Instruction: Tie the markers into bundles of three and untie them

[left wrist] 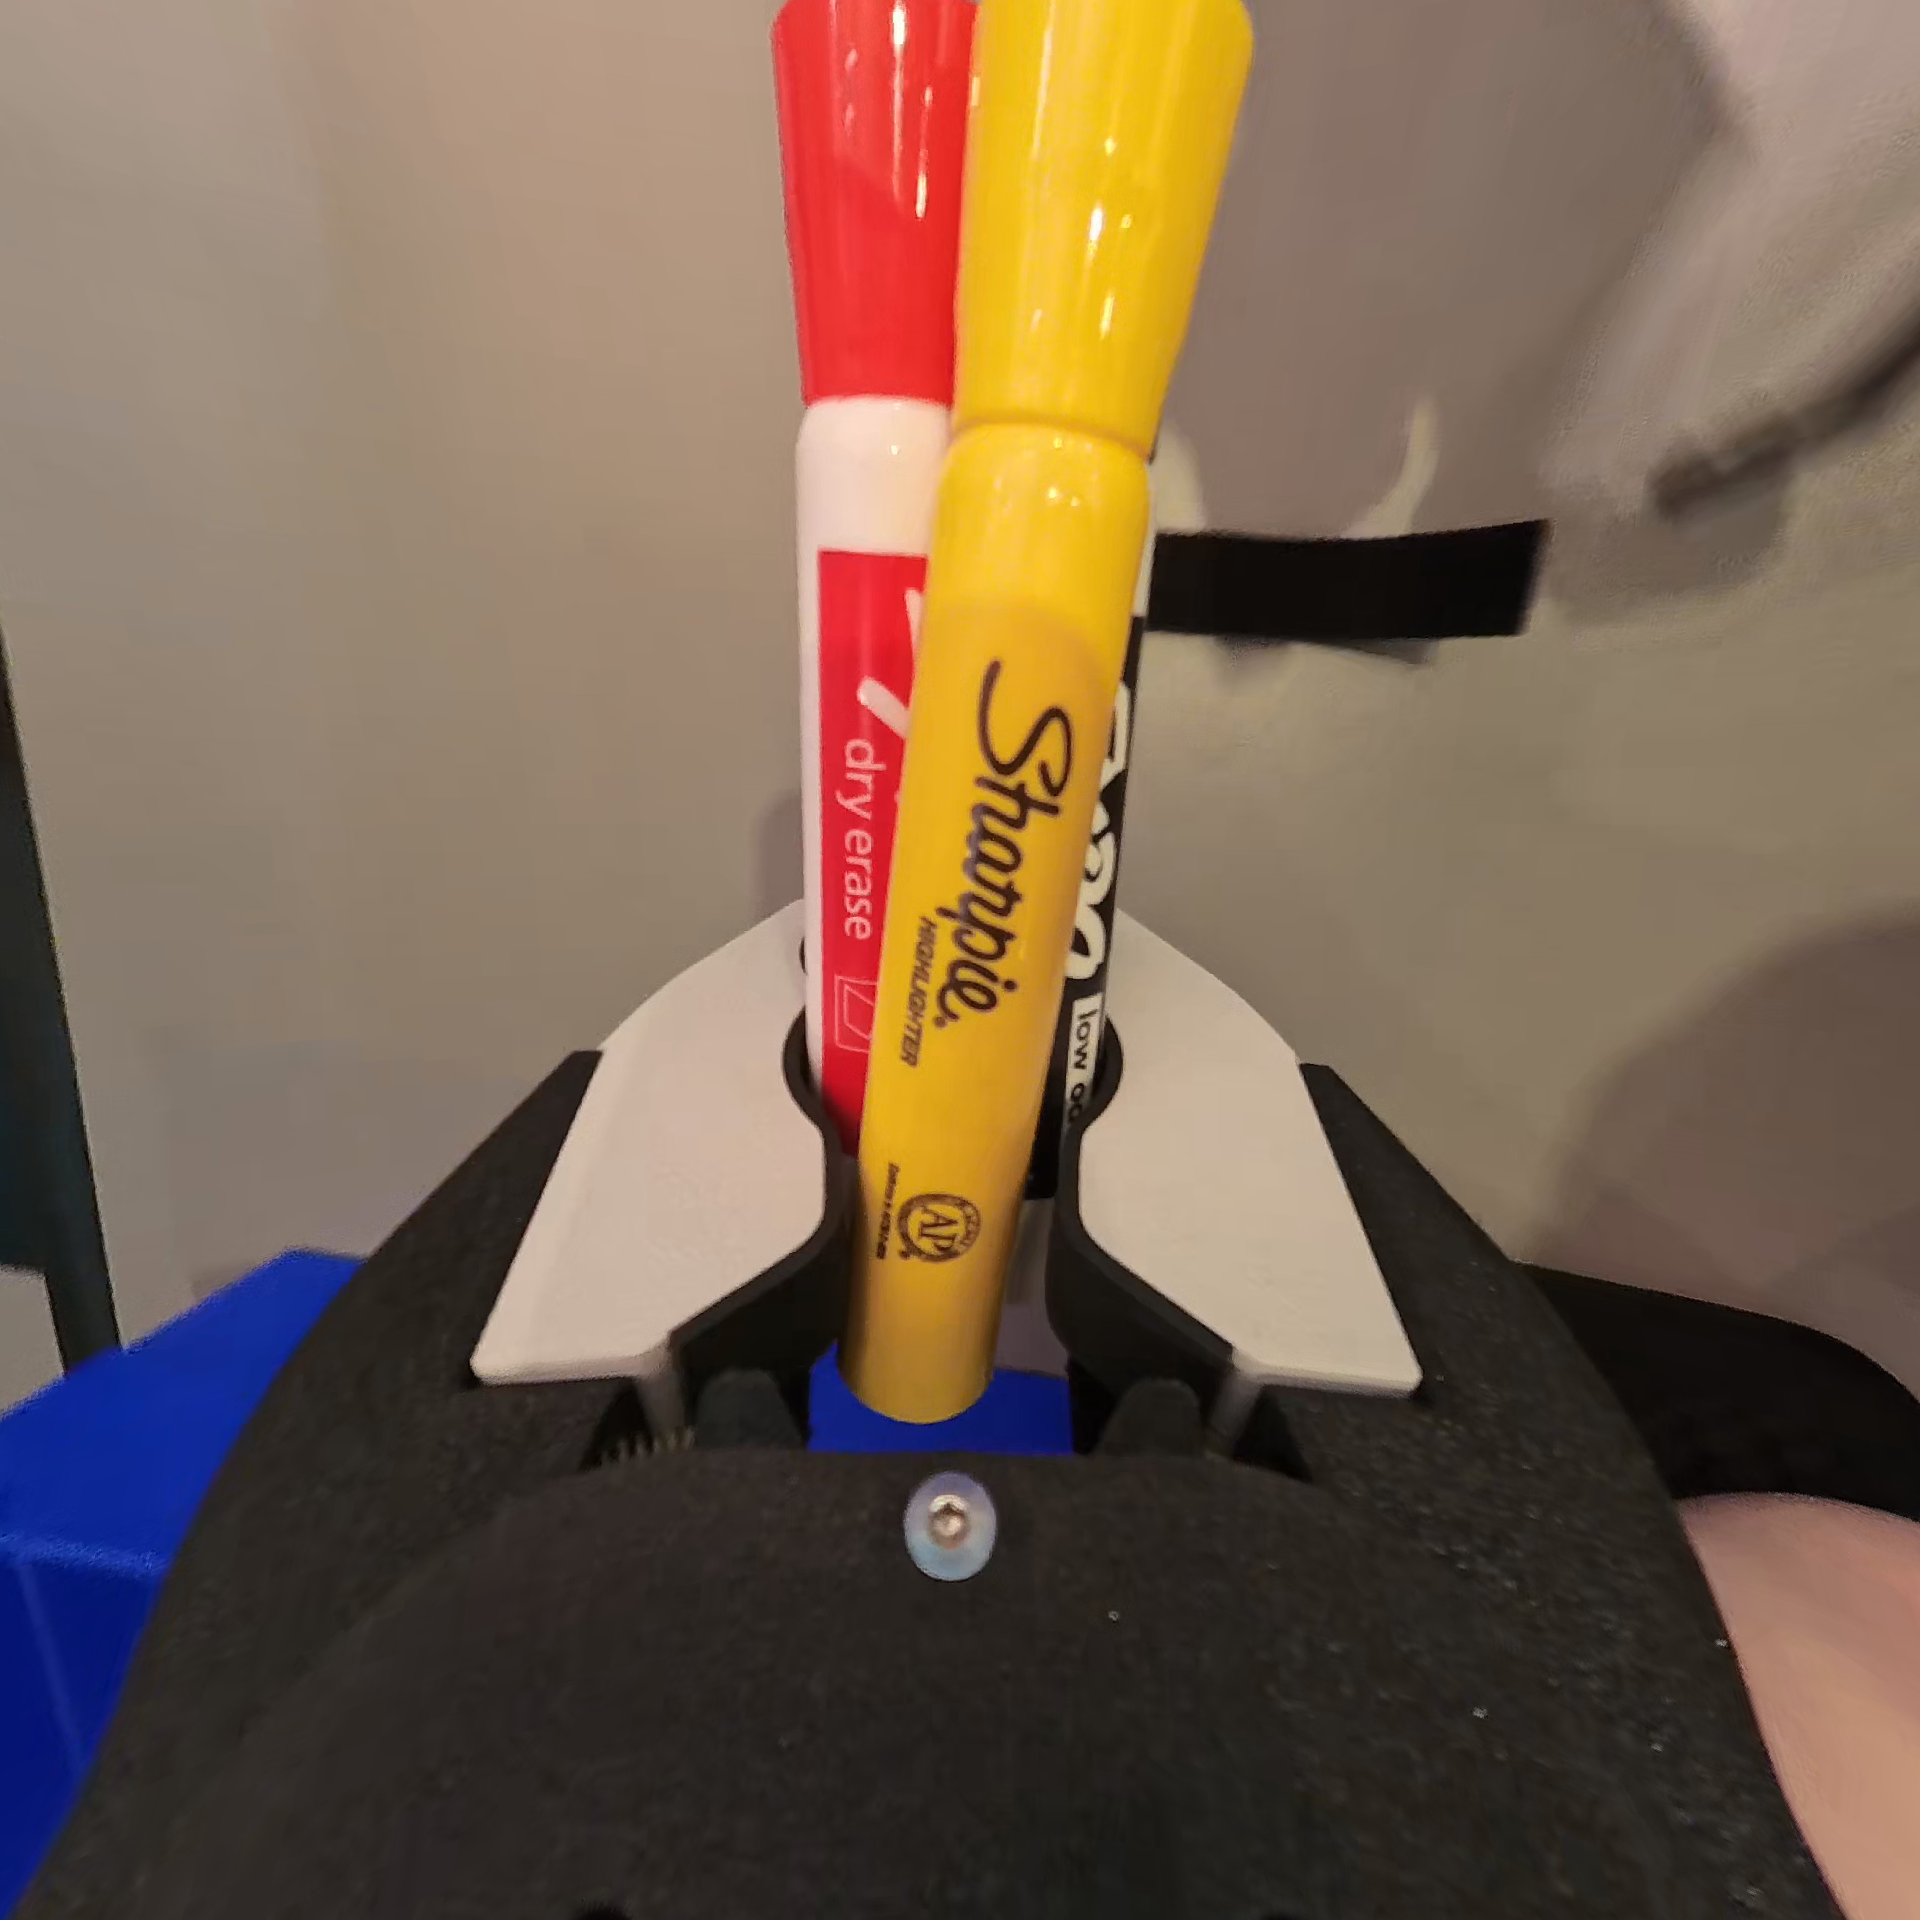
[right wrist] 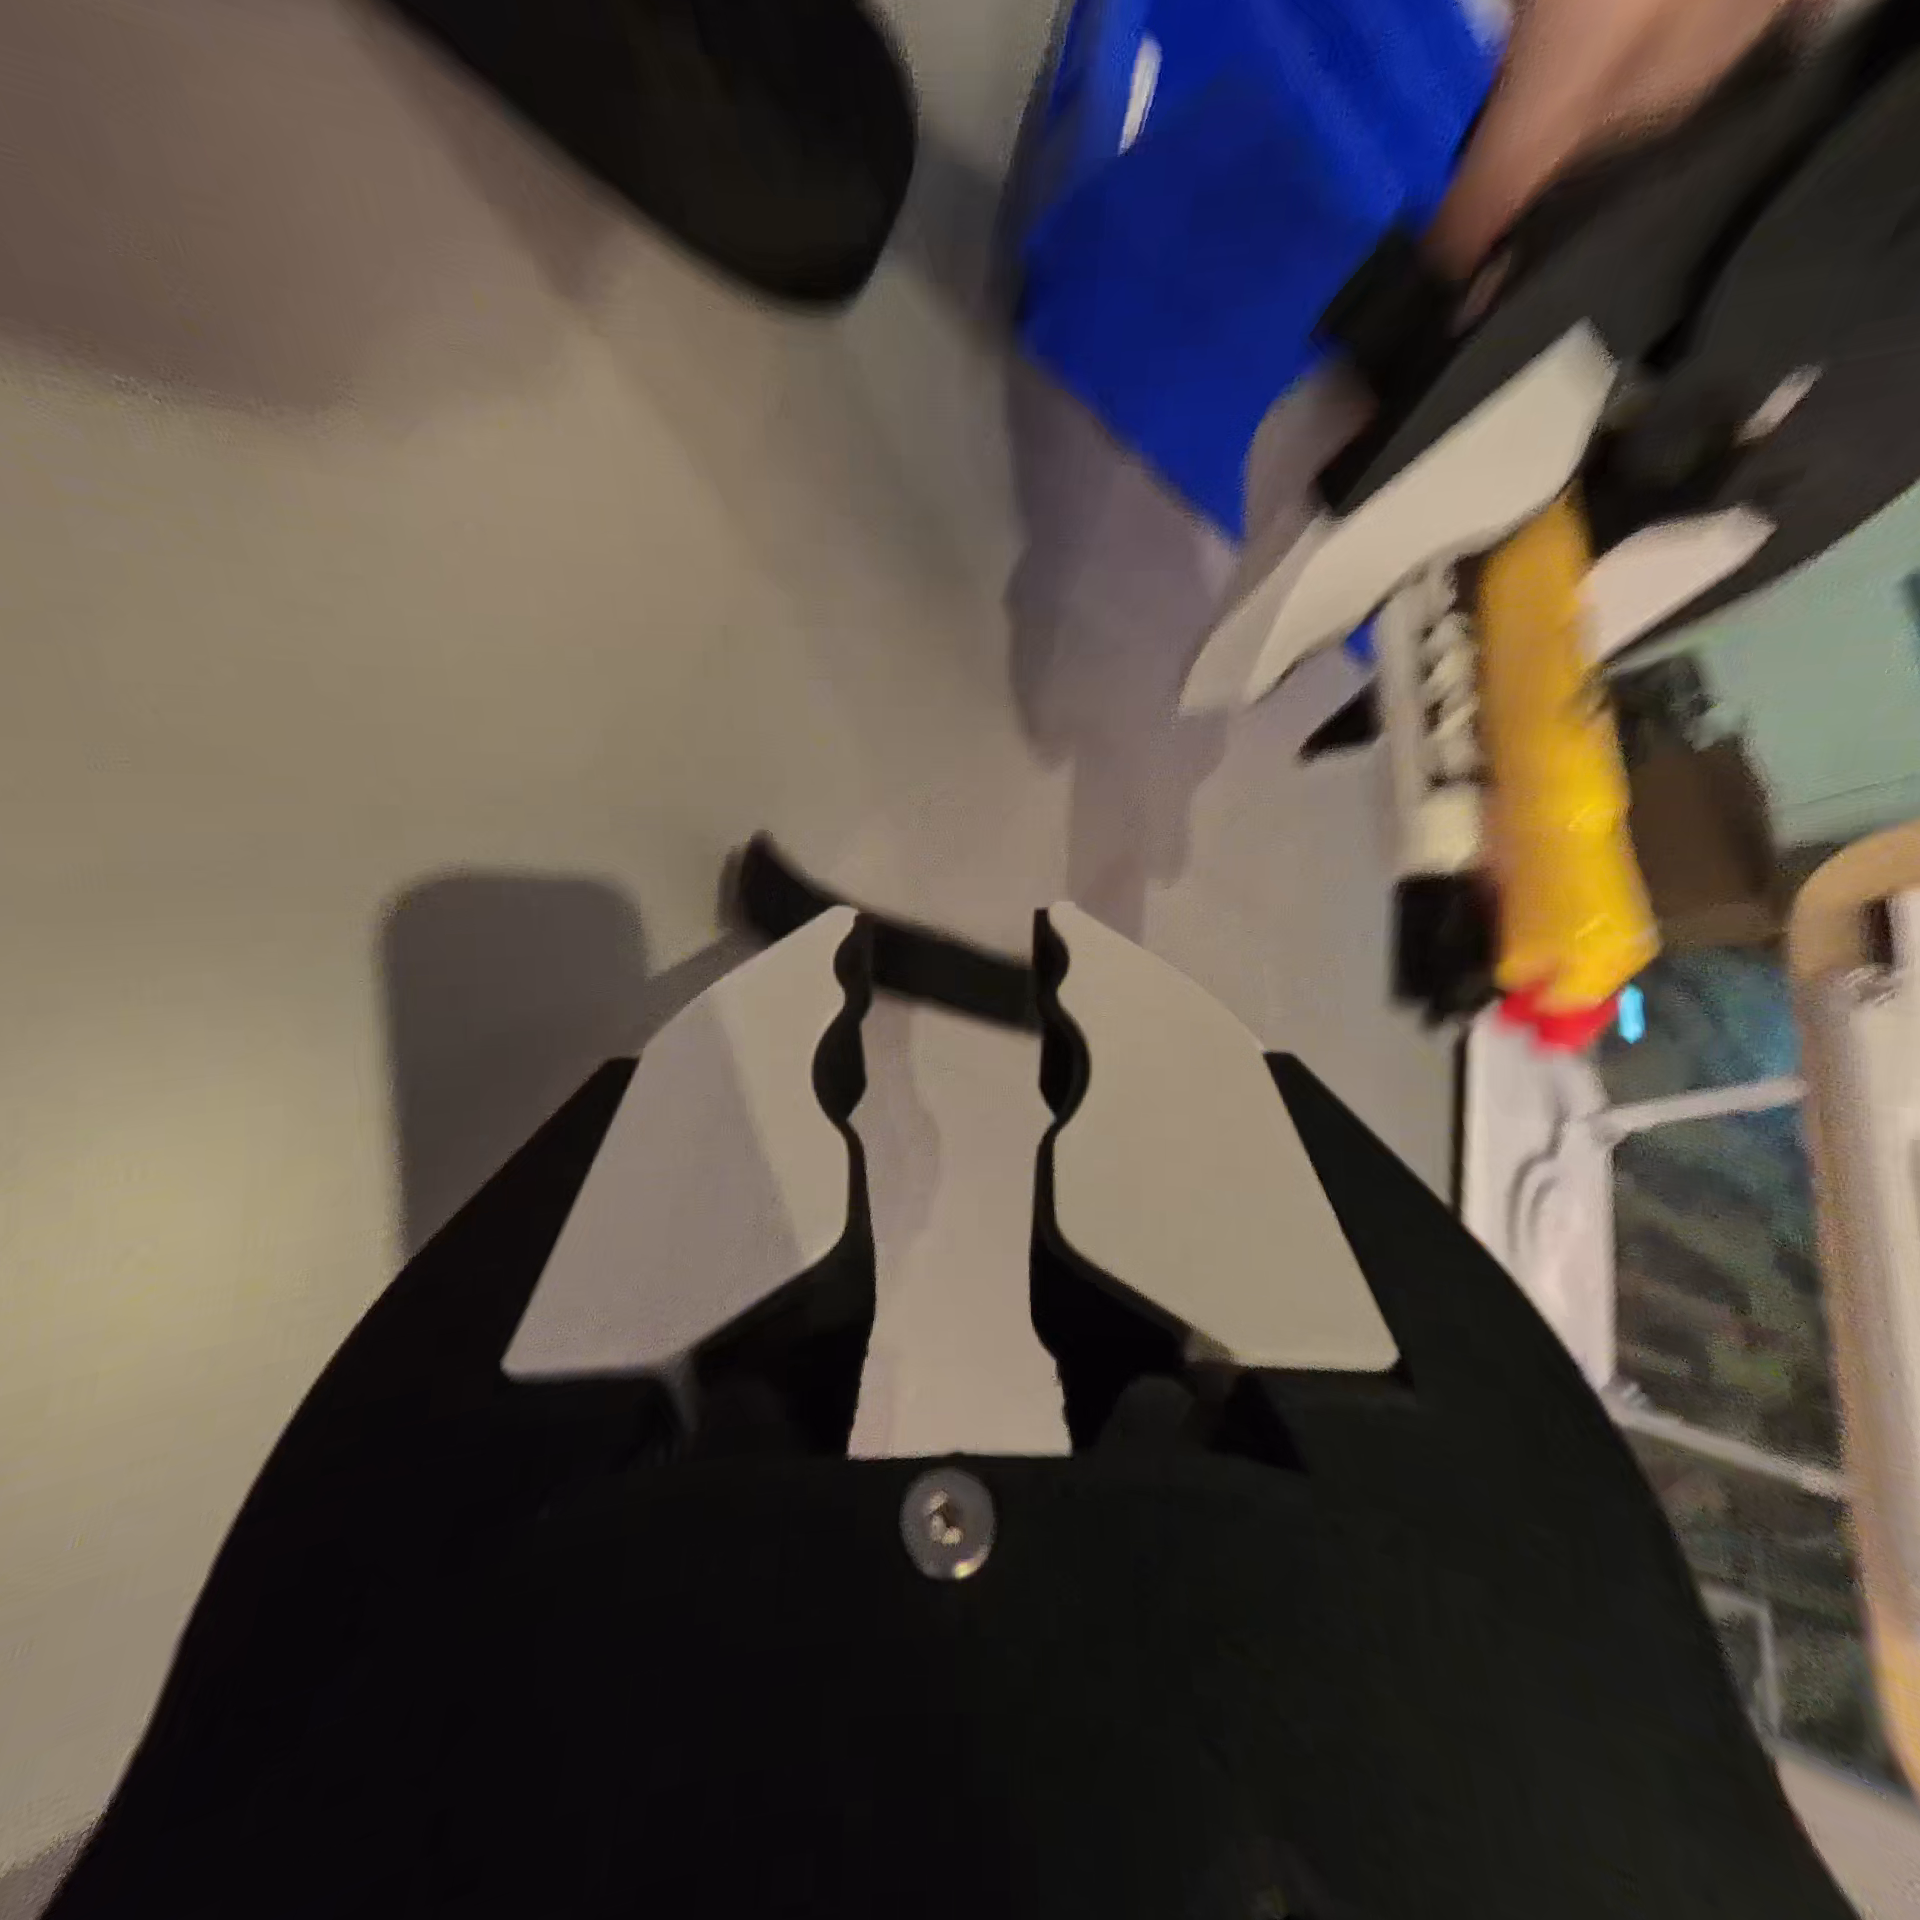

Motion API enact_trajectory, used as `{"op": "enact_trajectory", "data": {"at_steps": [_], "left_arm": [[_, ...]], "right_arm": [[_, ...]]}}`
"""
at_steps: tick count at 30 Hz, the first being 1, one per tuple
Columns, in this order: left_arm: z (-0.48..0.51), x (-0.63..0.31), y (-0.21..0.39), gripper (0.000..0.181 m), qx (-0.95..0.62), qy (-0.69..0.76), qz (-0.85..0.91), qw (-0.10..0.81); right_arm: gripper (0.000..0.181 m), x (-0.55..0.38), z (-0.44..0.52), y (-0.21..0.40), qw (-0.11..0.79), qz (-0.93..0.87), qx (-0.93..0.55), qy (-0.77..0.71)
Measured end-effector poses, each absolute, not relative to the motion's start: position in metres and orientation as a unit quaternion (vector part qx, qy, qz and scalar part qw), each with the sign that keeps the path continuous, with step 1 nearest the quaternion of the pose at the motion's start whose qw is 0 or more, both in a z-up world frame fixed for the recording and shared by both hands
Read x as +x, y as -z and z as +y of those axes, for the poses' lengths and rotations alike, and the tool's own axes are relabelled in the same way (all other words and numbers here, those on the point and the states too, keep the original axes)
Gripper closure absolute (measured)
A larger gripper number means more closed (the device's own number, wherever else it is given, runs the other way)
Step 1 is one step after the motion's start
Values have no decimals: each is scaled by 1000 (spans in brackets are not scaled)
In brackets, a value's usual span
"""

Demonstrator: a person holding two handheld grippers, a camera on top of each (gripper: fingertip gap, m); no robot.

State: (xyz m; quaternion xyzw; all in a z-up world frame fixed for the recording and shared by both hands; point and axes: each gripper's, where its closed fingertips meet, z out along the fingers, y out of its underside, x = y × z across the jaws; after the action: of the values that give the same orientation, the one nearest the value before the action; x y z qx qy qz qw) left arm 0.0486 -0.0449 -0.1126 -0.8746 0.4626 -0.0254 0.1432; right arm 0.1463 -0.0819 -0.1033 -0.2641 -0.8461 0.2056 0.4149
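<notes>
My left gripper (left wrist: 966,935) is shut on a bundle of three markers held side by side: a red-capped white marker (left wrist: 873,260), a yellow highlighter (left wrist: 1039,623) in front, and a black marker (left wrist: 1101,883) mostly hidden behind it. A black strap (left wrist: 1340,587) shows to the right behind the markers, over the grey table. In the right wrist view my right gripper (right wrist: 945,935) is open, and the black strap (right wrist: 935,966) runs across just beyond its fingertips. The left gripper (right wrist: 1455,540) with the yellow highlighter (right wrist: 1548,748) shows blurred at the upper right.
A blue bin (left wrist: 125,1455) stands at the left gripper's lower left; it also shows in the right wrist view (right wrist: 1226,260). A dark rounded object (right wrist: 727,125) lies at the far side. The table's edge runs down the right, with white furniture (right wrist: 1538,1195) beyond. The dark rounded object (right wrist: 727,125) is about 20 centimetres from both grippers' fingertips.
</notes>
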Motion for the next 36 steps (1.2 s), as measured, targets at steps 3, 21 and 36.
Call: {"op": "enact_trajectory", "data": {"at_steps": [3, 21, 36], "left_arm": [[-46, 41, 111, 138, -880, 28, 452, 145], [-40, 64, 131, 138, -862, 51, 487, 133], [-59, 100, 144, 138, -822, 119, 547, 105]], "right_arm": [[139, 158, -72, 132, 375, -845, -305, -228], [178, 125, -62, 15, 169, -530, -482, -677], [178, 94, -13, 40, -67, -424, -574, -698]]}}
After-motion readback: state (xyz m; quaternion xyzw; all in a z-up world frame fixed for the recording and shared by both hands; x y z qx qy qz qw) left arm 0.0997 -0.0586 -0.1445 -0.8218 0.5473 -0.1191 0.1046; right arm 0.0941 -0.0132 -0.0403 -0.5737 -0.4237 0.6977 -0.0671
